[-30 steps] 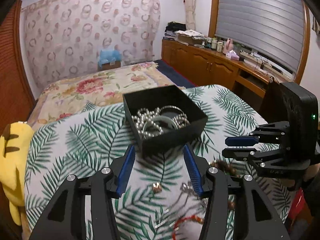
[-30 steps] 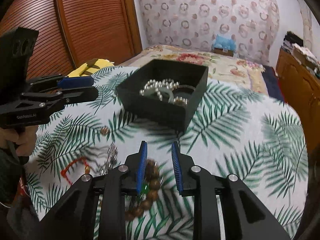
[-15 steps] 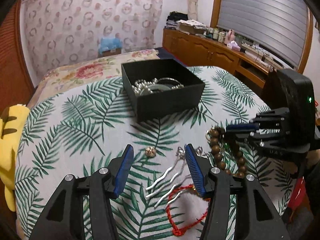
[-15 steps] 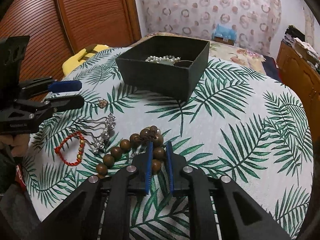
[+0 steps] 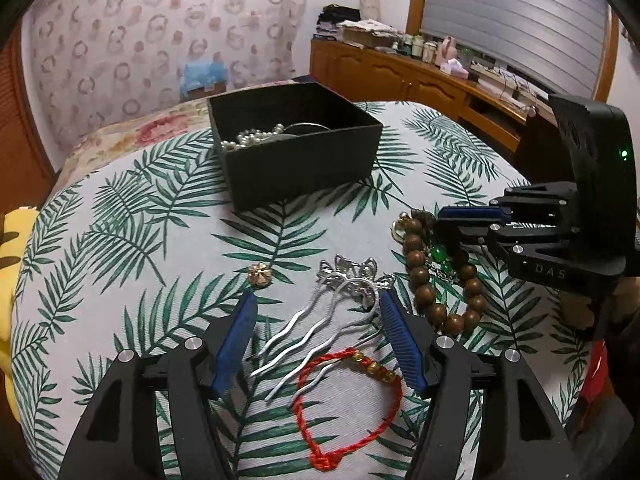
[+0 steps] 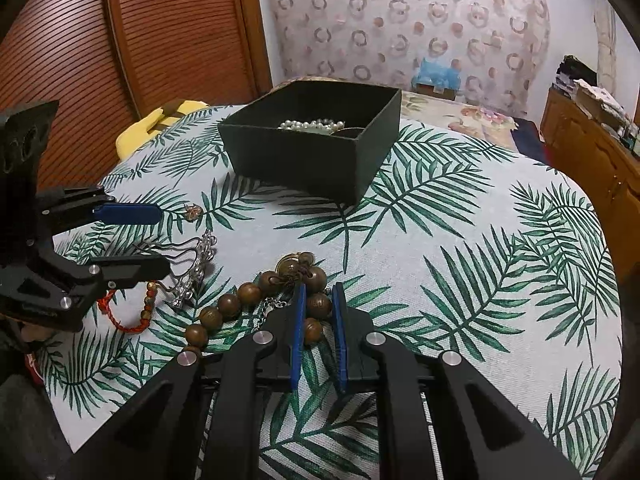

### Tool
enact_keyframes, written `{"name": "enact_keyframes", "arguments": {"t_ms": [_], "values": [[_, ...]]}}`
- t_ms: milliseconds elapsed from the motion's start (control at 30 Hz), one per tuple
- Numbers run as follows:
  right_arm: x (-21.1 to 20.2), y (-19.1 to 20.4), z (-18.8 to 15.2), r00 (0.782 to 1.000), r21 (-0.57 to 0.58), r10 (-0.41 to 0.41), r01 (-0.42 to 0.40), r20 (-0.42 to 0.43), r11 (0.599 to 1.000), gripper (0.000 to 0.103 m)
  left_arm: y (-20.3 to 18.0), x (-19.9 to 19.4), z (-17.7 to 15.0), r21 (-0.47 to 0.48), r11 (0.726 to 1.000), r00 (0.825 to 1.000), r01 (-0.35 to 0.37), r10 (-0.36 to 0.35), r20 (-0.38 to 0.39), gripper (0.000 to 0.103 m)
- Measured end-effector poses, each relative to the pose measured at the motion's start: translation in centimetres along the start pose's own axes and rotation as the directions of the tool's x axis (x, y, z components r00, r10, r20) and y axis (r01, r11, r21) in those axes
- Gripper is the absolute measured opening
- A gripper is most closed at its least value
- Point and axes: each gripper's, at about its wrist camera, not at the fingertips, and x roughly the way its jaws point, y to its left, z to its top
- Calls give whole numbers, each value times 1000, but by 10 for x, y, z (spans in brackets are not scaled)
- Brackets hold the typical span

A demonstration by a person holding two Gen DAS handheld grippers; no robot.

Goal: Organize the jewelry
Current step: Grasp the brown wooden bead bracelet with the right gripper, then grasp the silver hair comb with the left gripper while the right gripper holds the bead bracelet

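A black box with pearls in it stands at the far side of the leaf-print table. Nearer lie silver hairpins, a red cord bracelet, a small gold ornament and a wooden bead bracelet. My left gripper hovers low over the hairpins. Its jaws are opening, with the hairpins lying between them and no pad touching. My right gripper is shut on a bead of the wooden bracelet, which rests on the cloth.
A yellow plush toy sits off the table's left edge. Behind the table are a bed with a floral cover and a wooden cabinet under the window. A slatted wooden door stands to the left.
My left gripper has come down and back from the box to over the hairpins, and its jaws have widened. My right gripper has dropped onto the wooden beads and closed on them.
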Motion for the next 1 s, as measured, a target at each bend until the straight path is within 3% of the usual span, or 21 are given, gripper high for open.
{"name": "enact_keyframes", "arguments": {"t_ms": [400,500,567,1000], "values": [[-1,-5,0,1000,17,1,-2,8,1000,15,-14,14,10,77,997,999,-19,22,-40,63],[-1,-5,0,1000,17,2,-2,8,1000,15,-15,15,11,103,994,998,-36,41,-48,72],[-1,-5,0,1000,18,3,-3,7,1000,15,-15,16,11,111,993,998,-33,40,-54,73],[0,-6,-1,1000,21,0,0,7,1000,15,-27,14,9,134,990,997,53,-46,-58,73]]}}
